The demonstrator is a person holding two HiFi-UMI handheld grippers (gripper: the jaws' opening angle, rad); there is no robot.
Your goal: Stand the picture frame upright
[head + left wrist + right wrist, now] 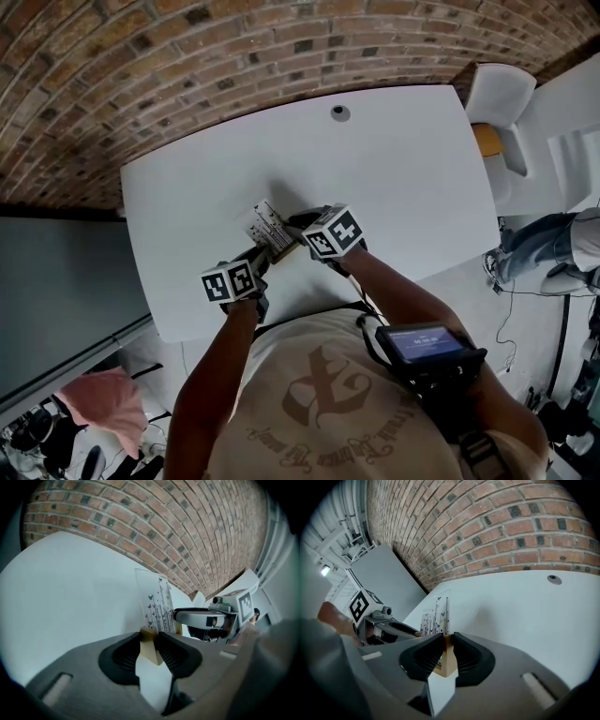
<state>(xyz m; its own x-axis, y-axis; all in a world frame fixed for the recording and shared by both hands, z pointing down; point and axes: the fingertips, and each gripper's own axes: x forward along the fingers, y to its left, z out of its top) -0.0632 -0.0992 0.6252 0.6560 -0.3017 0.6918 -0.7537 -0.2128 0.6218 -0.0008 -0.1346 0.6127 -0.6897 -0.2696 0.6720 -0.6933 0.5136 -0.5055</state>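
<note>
The picture frame is a clear panel printed with butterflies and stems, on a tan wooden foot. It sits on the white table near the front edge, tilted between both grippers. My left gripper is shut on the wooden foot from the near left, and the panel rises just beyond its jaws. My right gripper is shut on the foot's other end from the right, with the panel showing past its jaws. Each gripper sees the other close by: the right gripper and the left gripper.
A round cable hole lies at the table's far side, in front of the brick wall. A white chair stands beyond the right end. A person's legs are on the floor at the right. The table's front edge runs just below the grippers.
</note>
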